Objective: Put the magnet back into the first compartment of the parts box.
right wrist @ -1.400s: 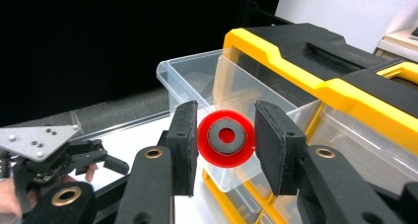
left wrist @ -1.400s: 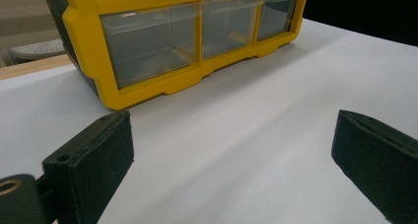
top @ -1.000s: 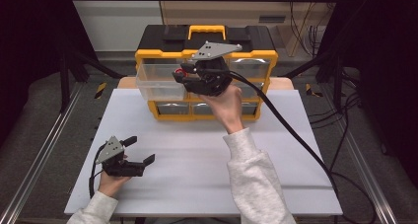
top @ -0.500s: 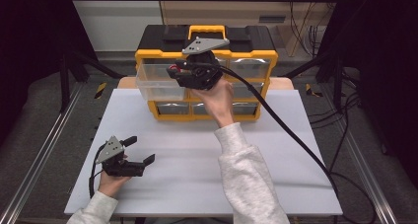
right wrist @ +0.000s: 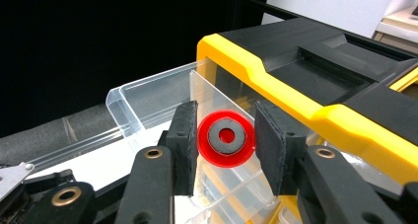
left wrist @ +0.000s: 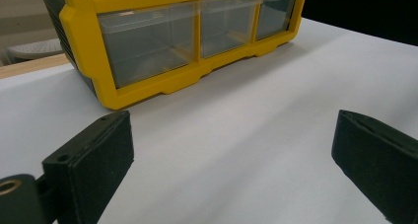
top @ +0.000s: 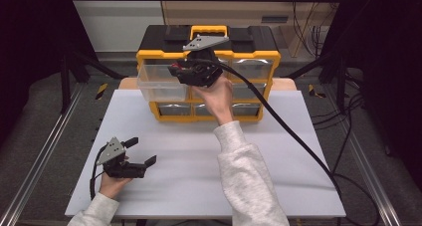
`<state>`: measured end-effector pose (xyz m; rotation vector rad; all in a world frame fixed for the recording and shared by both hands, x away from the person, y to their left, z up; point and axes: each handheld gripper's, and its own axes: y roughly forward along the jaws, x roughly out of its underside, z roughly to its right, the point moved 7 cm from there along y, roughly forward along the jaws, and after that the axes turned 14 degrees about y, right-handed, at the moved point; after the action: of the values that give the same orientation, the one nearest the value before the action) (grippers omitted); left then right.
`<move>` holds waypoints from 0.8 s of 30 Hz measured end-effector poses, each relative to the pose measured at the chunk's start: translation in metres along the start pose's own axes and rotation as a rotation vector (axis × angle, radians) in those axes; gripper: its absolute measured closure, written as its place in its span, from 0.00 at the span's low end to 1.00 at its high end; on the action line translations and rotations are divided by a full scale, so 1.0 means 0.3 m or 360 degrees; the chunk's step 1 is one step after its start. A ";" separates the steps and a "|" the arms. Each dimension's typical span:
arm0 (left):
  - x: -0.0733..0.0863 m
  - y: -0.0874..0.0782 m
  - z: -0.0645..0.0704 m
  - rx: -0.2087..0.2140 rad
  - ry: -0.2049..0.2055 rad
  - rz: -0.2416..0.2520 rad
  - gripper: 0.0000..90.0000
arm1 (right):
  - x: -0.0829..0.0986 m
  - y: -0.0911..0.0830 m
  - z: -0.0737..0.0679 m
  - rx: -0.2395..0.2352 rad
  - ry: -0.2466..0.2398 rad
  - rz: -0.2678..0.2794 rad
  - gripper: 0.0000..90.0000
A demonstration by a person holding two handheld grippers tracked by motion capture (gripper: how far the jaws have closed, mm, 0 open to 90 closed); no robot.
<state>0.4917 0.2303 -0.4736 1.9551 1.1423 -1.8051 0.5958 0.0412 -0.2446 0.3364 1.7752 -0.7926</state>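
Centrally, toward the top of the high view, a person's right gripper (top: pixel 175 69) hangs over a clear drawer (top: pixel 161 84) pulled out from the upper left of a yellow-and-black organizer (top: pixel 209 54). Its own view shows the two black jaws closed on a small red disc (right wrist: pixel 226 138) with a grey ring at its centre and a red hole through it; the pads (right wrist: pixel 183 135) press on its left and right edges, and it sits in the middle of that frame, above the open drawer with its clear divider. It looks light, rigid and smooth, likely plastic with a metal or magnetic ring, so it could slip or twist between the pads; the edge-to-edge hold across its widest part seems the sound one, since the flat faces offer nothing to pinch from this side. At the lower left of the high view, the left gripper (top: pixel 138 152) rests on the white table (top: pixel 278 186) with jaws spread wide and empty, well apart from the organizer.
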 end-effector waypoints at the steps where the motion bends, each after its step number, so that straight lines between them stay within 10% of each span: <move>1: 0.000 0.000 0.000 0.0000 -0.0002 0.0001 0.02 | 0.000 0.004 0.001 -0.0002 0.0000 -0.0001 0.69; 24: 0.001 0.000 0.000 0.0002 0.0000 -0.0003 0.02 | 0.025 0.079 0.007 0.0031 -0.0025 -0.0068 0.69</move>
<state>0.4918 0.2305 -0.4738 1.9556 1.1436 -1.8071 0.6085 0.0561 -0.2602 0.3056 1.7658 -0.8412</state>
